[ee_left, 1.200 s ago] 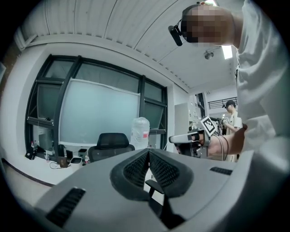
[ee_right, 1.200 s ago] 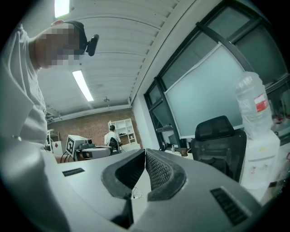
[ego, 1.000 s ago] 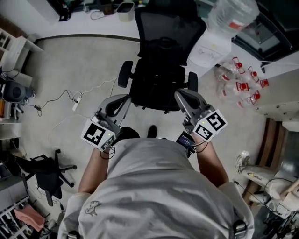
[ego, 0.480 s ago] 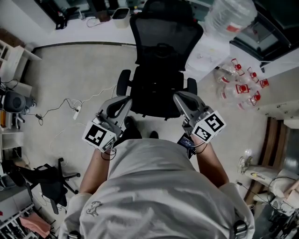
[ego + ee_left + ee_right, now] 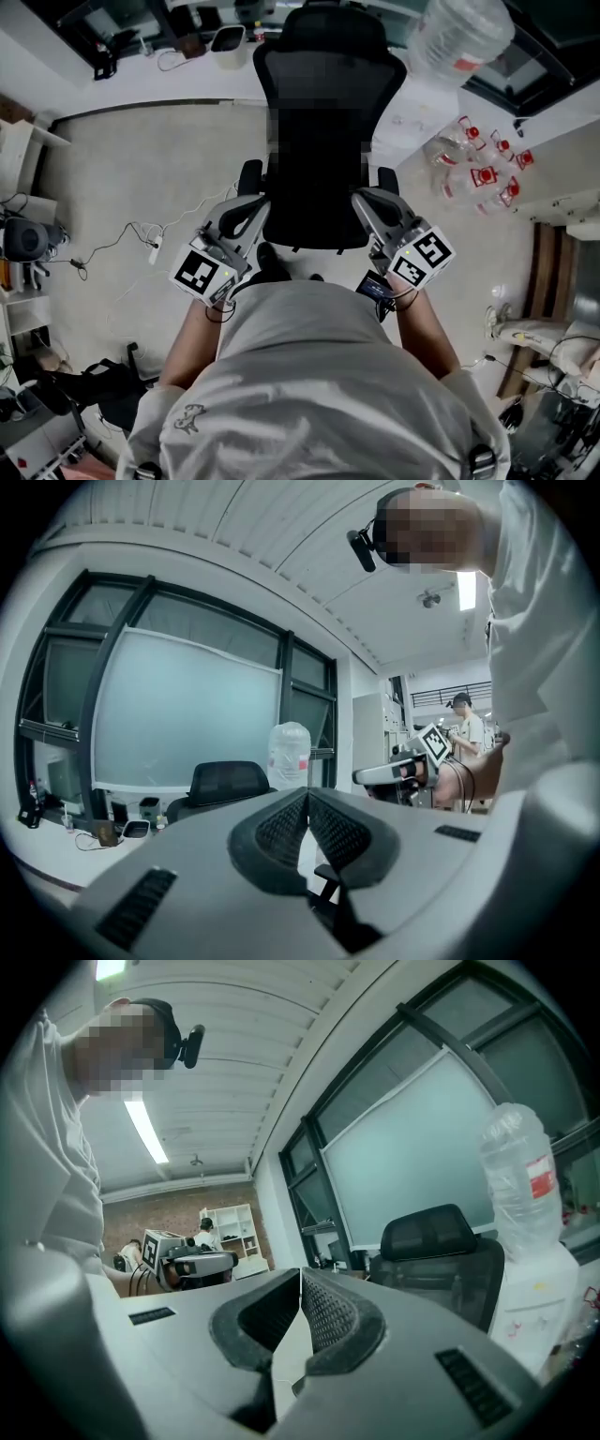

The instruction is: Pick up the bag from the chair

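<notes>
A black mesh office chair (image 5: 319,202) stands straight ahead, seat toward me. No bag can be told apart from its dark seat, and a mosaic patch covers part of the backrest. My left gripper (image 5: 255,201) is level by the seat's front left corner, near the armrest (image 5: 249,176). My right gripper (image 5: 362,198) sits by the front right corner. Both are shut with nothing between the pads, as the left gripper view (image 5: 307,795) and the right gripper view (image 5: 300,1275) show. Each gripper view shows the chair's backrest (image 5: 225,778) (image 5: 436,1237) beyond the jaws.
A large water jug (image 5: 464,33) stands on a white dispenser right of the chair. Several red-labelled bottles (image 5: 483,173) lie on the floor beside it. A power strip and cable (image 5: 155,234) trail at the left, and another chair base (image 5: 94,394) is at lower left.
The person has stepped toward the chair. Both grippers have moved forward with it and now flank the seat's front edge. Both stay shut.
</notes>
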`<state>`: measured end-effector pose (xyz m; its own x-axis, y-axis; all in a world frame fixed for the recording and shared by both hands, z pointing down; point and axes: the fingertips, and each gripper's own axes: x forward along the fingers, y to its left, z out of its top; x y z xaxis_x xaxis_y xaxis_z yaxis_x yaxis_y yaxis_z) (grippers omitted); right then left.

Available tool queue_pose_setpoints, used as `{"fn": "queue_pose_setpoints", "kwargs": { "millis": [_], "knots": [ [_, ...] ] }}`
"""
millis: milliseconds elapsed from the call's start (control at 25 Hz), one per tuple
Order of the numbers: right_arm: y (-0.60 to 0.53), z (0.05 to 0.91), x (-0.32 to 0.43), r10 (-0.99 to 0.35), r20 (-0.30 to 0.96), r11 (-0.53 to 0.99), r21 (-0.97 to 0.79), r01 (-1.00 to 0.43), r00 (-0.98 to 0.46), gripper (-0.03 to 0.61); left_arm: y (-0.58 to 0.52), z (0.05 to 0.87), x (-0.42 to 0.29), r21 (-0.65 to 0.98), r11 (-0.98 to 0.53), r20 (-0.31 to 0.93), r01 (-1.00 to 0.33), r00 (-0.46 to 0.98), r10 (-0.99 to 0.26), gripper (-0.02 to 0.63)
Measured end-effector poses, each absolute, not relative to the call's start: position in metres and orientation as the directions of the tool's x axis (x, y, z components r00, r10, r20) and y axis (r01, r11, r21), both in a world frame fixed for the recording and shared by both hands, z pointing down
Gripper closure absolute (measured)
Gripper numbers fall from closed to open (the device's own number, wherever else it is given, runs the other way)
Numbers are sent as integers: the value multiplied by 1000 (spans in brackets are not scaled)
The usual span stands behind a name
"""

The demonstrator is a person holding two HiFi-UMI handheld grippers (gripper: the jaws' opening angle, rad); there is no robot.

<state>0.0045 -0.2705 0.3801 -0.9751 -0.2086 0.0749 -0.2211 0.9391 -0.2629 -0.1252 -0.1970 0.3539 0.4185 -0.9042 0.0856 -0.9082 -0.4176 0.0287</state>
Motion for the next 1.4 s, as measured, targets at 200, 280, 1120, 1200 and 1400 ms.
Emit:
{"fn": "queue_pose_setpoints", "kwargs": {
  "millis": [200,280,1120,1200,1400],
  "knots": [
    [-287,380,-25,-269,81,922,-266,-281,-960,545,-218,350,-161,25,-480,85,-877,480,-873,601],
    [-293,382,-35,-294,88,915,-263,-307,-952,544,-226,350,-173,25,-507,81,-861,507,-858,601],
    [-325,402,-65,-465,120,812,-335,-477,-877,543,-284,377,-214,68,-680,134,-730,682,-719,601],
    [-331,405,-64,-459,126,816,-333,-473,-880,543,-290,378,-212,72,-680,136,-730,683,-718,601],
    [-347,419,-58,-432,149,823,-337,-457,-889,543,-307,384,-204,76,-670,157,-739,672,-723,601]
  ]
}}
